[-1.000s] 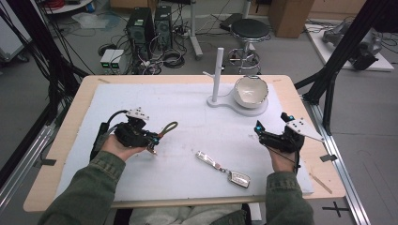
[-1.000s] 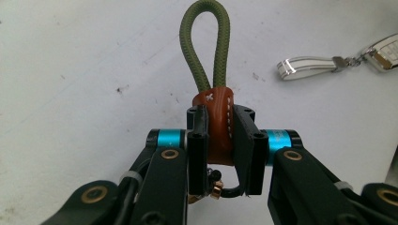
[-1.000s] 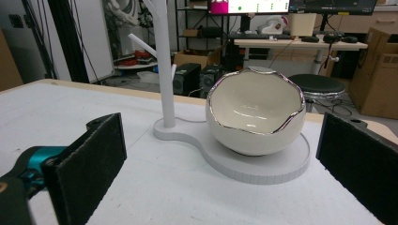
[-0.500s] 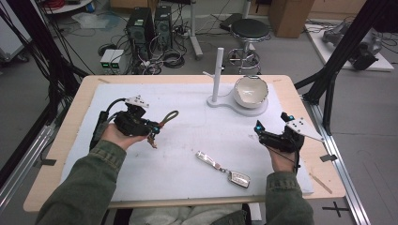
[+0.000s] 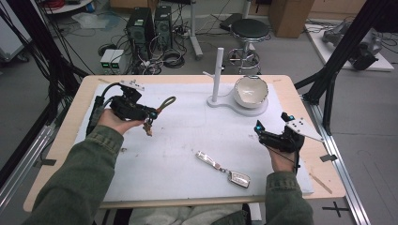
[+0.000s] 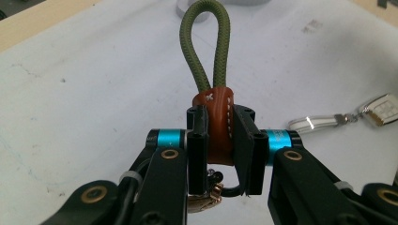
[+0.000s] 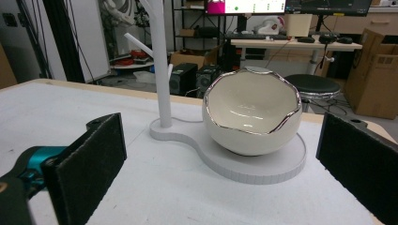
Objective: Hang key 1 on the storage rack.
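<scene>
High view: the left claw (image 5: 151, 114) hangs above the surface (image 5: 178, 164) near its left edge, clamped on a keyring strap (image 5: 159, 107). The right claw (image 5: 263, 132) sits near the right edge, jaws wide apart, holding nothing.

Left gripper view: both pads pinch the strap's brown leather band (image 6: 217, 124); its green cord loop (image 6: 206, 47) stands upright beyond them.

Right gripper view: the spread jaws frame a white bowl (image 7: 251, 117) on its stand (image 7: 248, 166).

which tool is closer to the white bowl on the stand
Right. The right tool sits just below the white bowl, jaws open toward it. The left tool, shut on the green cord loop, is far across the table.
</scene>
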Available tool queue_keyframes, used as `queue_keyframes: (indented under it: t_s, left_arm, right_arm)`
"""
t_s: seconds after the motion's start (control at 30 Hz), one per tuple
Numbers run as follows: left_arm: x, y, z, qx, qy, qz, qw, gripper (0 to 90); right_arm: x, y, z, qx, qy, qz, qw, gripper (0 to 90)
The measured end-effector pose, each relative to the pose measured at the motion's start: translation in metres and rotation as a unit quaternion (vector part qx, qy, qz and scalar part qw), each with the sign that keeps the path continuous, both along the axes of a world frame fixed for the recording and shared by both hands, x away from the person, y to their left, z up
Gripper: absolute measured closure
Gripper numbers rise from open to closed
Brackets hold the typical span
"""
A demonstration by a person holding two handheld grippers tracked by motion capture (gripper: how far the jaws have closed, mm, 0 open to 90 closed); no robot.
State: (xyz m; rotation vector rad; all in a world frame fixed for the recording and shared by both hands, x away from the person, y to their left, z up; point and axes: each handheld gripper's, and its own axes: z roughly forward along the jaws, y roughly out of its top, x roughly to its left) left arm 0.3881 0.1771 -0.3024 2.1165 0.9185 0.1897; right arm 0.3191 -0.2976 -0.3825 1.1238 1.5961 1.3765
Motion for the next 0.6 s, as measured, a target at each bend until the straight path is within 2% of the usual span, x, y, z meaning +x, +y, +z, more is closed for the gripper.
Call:
queue_keyframes:
  t_s: [0.27, 0.5, 0.6]
  left_arm:
    - [0.019, 0.001, 0.015, -0.004, 0.01, 0.0, 0.9999, 76.3]
    - [0.036, 0.003, 0.027, -0.028, 0.012, 0.01, 0.9995, 76.3]
    - [0.043, 0.003, 0.029, -0.028, 0.012, 0.011, 0.9995, 76.3]
  right_arm:
    - [0.0, 0.0, 0.0, -0.001, -0.002, -0.001, 1.0, 0.8]
    - [0.0, 0.0, 0.0, -0.005, -0.001, 0.001, 1.0, 0.8]
    - [0.0, 0.0, 0.0, -0.005, -0.001, 0.001, 1.0, 0.8]
